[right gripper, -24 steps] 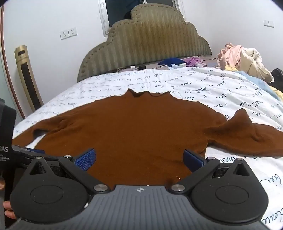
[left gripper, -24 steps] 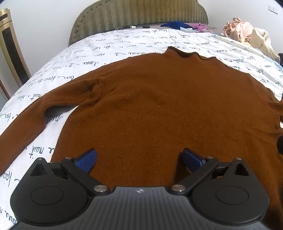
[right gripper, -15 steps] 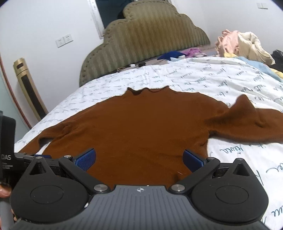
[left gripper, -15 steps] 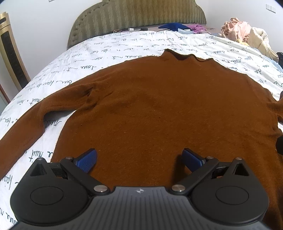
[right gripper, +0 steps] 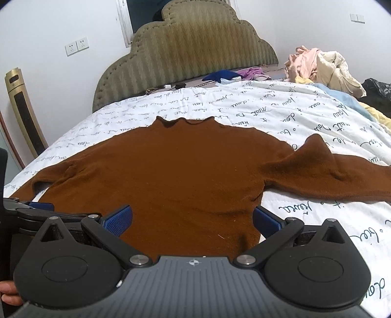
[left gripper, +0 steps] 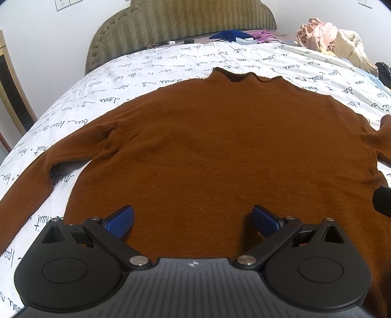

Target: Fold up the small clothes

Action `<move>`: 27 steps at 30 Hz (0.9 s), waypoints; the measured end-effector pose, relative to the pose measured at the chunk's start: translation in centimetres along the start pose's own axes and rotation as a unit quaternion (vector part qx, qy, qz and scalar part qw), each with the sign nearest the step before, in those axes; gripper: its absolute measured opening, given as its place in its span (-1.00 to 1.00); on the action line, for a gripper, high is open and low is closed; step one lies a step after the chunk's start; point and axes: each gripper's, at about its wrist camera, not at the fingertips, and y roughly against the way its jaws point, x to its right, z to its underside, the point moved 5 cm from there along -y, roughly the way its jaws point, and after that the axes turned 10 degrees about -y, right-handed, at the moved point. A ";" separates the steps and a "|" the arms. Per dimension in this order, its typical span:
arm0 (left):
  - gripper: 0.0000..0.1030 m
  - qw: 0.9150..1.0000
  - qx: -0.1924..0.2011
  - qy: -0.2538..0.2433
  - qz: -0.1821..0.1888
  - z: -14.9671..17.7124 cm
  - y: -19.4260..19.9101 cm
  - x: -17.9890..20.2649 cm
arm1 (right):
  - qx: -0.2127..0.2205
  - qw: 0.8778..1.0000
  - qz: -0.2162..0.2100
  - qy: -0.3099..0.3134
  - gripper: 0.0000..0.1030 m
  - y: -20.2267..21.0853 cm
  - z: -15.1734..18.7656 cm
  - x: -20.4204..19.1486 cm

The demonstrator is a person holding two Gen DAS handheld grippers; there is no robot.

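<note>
- The bed (right gripper: 305, 115) fills the room from the near edge to the wall, covered by a white quilt printed with dark handwriting.
- A padded olive headboard (right gripper: 190, 49) with a scalloped top stands against the white wall (right gripper: 48, 24), with a dark window (right gripper: 141, 12) above it and wall sockets (right gripper: 77, 46) to its left.
- A tall gold tower unit (right gripper: 24, 110), perhaps a fan or heater, stands beside the bed on the left.
- A brown sweater (left gripper: 220, 151) lies flat in the middle of the quilt, collar toward the headboard, both sleeves spread outward; the right sleeve (right gripper: 330, 171) humps up near the shoulder.
- A heap of pale clothes (right gripper: 322, 66) sits at the far right corner, and blue and purple garments (right gripper: 232, 74) lie by the headboard.
- The left gripper (left gripper: 193, 217) hangs over the sweater's lower body, blue pads spread wide with nothing between them.
- The right gripper (right gripper: 193, 217) hovers over the lower right hem, jaws equally wide apart and empty.
- Compared with the earlier frames, the sweater lies as it did; the left view has tipped up to show more headboard, and the right view has shifted slightly leftward again.
</note>
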 end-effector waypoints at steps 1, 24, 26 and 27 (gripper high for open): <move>1.00 1.000 0.000 -0.002 0.001 -0.1 0.0 0.1 | -0.002 1.000 -0.001 -0.003 0.99 0.1 0.1 0.0; 1.00 0.999 0.000 -0.030 0.014 -0.9 -0.1 3.5 | 0.020 0.998 0.000 -0.061 0.99 0.5 -0.1 4.0; 1.00 0.999 0.003 -0.033 0.020 -0.9 0.0 3.7 | 0.017 0.997 -0.007 -0.078 0.99 0.5 -0.2 4.6; 1.00 0.999 0.005 -0.033 0.023 -0.9 0.1 3.8 | 0.017 0.996 -0.005 -0.084 0.99 0.6 -0.2 5.2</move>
